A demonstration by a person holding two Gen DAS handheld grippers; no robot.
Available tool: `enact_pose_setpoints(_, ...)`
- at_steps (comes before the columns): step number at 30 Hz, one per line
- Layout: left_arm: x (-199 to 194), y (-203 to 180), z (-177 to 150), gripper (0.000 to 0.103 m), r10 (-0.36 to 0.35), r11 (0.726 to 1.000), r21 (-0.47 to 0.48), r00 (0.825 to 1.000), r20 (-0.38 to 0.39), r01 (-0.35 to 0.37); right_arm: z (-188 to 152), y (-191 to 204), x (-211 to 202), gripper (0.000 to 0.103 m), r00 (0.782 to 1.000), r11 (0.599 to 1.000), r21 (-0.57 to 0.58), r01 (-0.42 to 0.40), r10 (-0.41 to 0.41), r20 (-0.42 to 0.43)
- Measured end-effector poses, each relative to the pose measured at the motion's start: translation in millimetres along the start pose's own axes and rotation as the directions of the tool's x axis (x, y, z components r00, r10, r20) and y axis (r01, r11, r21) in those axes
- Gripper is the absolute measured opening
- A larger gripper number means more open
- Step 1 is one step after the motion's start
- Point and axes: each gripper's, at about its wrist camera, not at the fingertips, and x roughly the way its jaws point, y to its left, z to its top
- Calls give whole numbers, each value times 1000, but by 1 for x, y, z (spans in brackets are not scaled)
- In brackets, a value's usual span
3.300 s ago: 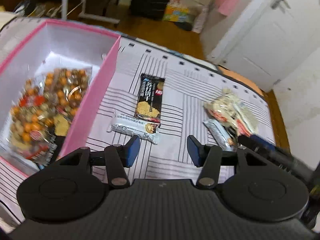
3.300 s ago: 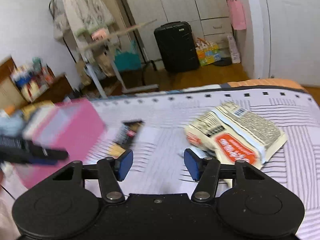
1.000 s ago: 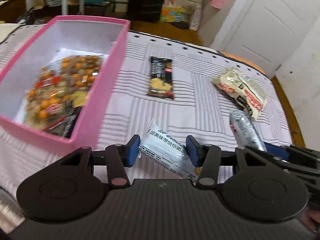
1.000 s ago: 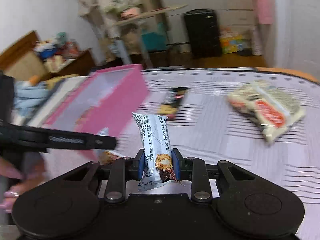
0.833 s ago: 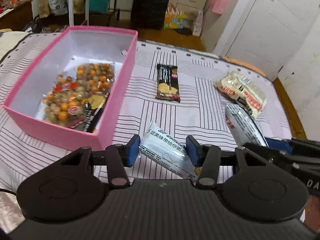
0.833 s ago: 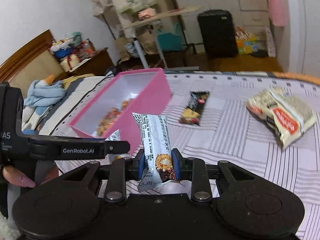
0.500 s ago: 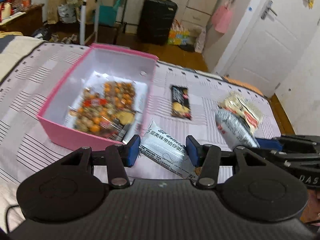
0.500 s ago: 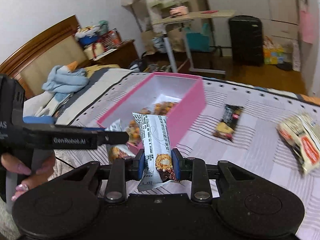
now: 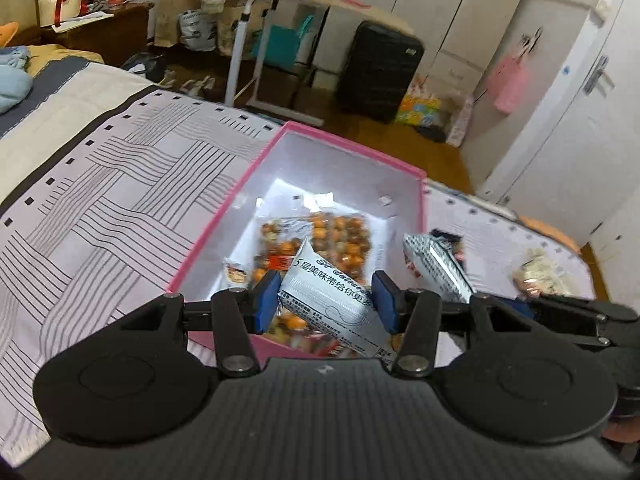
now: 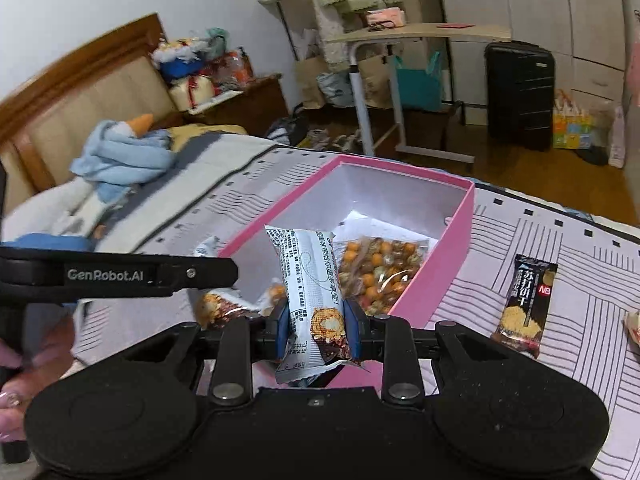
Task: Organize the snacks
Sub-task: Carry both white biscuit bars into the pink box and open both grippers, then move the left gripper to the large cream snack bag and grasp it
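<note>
Now both tongs, each gripping a silver wafer pack, have reached the pink box (image 9: 423,208).

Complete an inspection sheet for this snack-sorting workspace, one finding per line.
Surface: striped bedspread, bearing the box and loose snacks.
Job's things: pink box open, nut mix bag inside; black cracker packet and pale snack bag lie outside.
Clutter: blue cloth on the bed.
Grippers: left claw holds a white wafer packet; right claw clamps a silver wafer packet.
Cables: nothing seen.
Surroundings: black suitcase, rolling table.
</note>
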Motion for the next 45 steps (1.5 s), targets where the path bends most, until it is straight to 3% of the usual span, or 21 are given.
enact_pose_setpoints(5,35,14,3,48,24,999,-43,997,-73,-28,2,9,33,33,998,998,38,55,-55,-20)
enact_pose_setpoints(11,64,28,8,51,48,997,-54,995,-83,-53,-2,3,49,39,998,996,68,65,-65,-7)
enact_pose_setpoints(16,67,40,5,58,47,994,-93,996,-78,-54,-8,-8,21,44,999,997,78,-12,9,39)
enact_pose_setpoints(22,49,35,6,59,38,996,-78,999,-34,-40,1,-16,-23,45,998,1000,26,9,-11,68)
enact_pose_setpoints(26,26,18,11,59,19,999,-30,1000,-14,-19,23,-16,-48,48,998,998,49,46,-47,31)
enact_pose_setpoints(31,-6,-12,19,59,-27,999,43,999,26,26,52,-32,-89,48,1000,991,134,17,-16,-12)
enact_pose_setpoints(36,-22,-43,22,59,-110,990,92,994,-13,110,68,-58,-141,50,997,988,139,62,-55,-51)
enact_pose_setpoints(41,-24,-88,31,59,-190,968,150,978,-90,202,77,-106,-185,51,992,969,225,98,-76,-106)
enact_pose_setpoints(45,-24,-133,37,61,-240,942,214,965,-110,259,72,-175,-207,53,993,919,381,103,-72,-93)
